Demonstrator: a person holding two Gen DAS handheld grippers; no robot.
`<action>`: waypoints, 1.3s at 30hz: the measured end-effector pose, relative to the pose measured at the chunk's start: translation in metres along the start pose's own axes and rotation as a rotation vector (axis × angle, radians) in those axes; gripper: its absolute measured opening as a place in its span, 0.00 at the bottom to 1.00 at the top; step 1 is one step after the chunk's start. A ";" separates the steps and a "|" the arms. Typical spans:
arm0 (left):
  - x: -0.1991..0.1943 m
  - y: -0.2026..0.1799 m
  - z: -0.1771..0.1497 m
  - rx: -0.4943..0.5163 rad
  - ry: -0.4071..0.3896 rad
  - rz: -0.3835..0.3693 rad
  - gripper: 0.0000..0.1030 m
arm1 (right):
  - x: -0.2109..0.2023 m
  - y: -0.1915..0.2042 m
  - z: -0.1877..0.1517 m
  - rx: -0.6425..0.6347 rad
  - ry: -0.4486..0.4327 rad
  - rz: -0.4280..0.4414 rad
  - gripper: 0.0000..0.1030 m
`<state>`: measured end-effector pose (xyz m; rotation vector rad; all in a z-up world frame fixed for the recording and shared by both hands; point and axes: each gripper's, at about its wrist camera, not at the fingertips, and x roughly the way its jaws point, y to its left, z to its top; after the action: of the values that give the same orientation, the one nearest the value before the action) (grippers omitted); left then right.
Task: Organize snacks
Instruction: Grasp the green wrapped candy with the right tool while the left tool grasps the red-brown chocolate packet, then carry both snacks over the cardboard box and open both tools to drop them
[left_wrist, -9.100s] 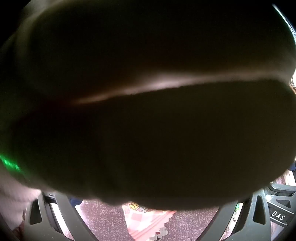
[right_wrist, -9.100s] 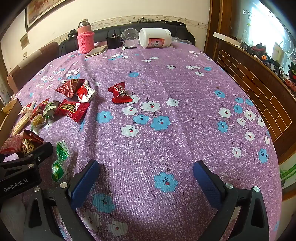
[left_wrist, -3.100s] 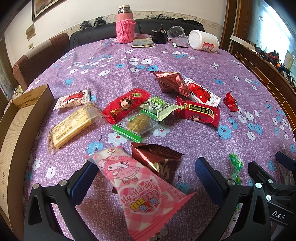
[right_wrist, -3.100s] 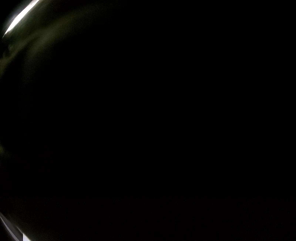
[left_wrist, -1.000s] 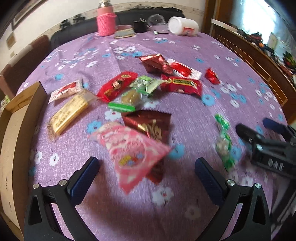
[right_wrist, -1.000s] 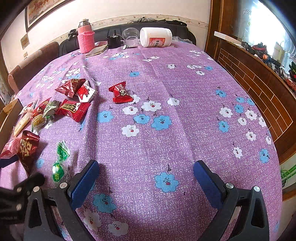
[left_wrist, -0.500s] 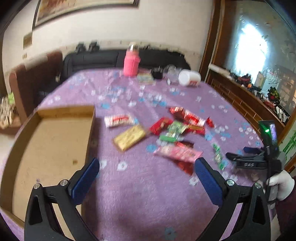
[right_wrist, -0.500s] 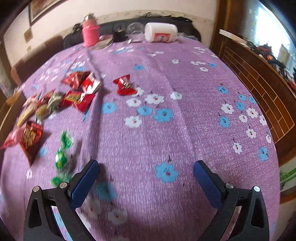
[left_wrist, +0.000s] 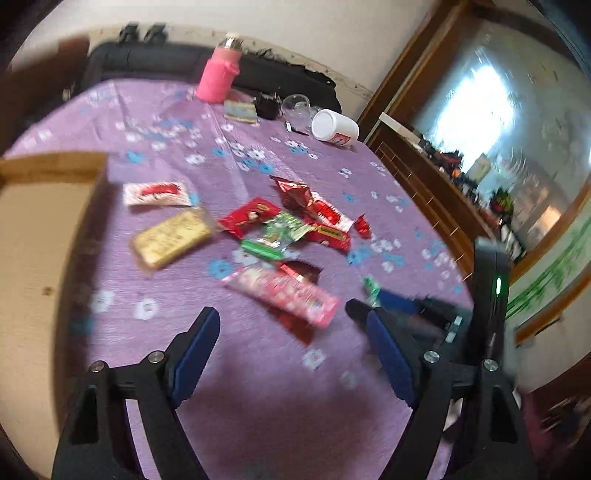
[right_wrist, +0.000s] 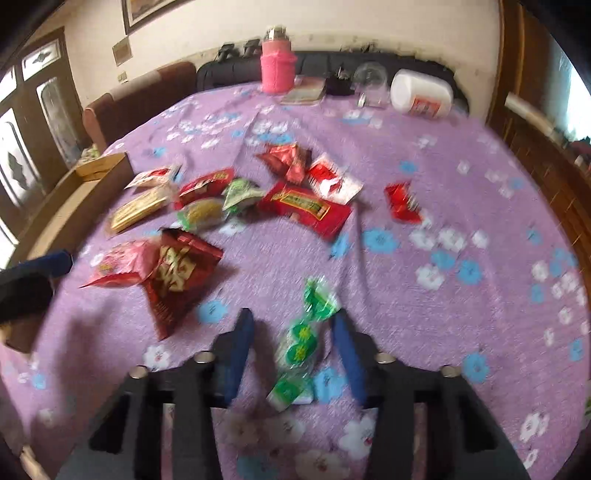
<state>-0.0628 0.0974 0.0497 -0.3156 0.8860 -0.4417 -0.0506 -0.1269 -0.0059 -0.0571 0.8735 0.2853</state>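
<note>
— where is the green candy strip (right_wrist: 303, 343)?
— on the purple tablecloth (right_wrist: 424, 325), between the blue pads of my right gripper (right_wrist: 295, 350); the jaws are apart, the pads not pressing it

— and your left gripper (left_wrist: 291, 354)?
— wide open, holding nothing, above bare cloth, with the pink packet (left_wrist: 284, 291) ahead and the cardboard box (left_wrist: 37, 229) at my left
</note>
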 end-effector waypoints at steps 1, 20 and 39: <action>0.007 0.000 0.005 -0.017 0.011 -0.005 0.79 | 0.000 -0.003 -0.001 0.011 -0.001 0.002 0.20; 0.021 0.005 0.000 0.008 0.032 0.134 0.29 | -0.033 -0.009 -0.014 0.093 -0.076 0.072 0.19; -0.131 0.111 -0.011 -0.132 -0.183 0.326 0.29 | -0.044 0.128 0.037 -0.055 -0.053 0.406 0.20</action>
<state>-0.1172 0.2572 0.0824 -0.3200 0.7714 -0.0507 -0.0842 -0.0076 0.0601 0.0777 0.8206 0.6874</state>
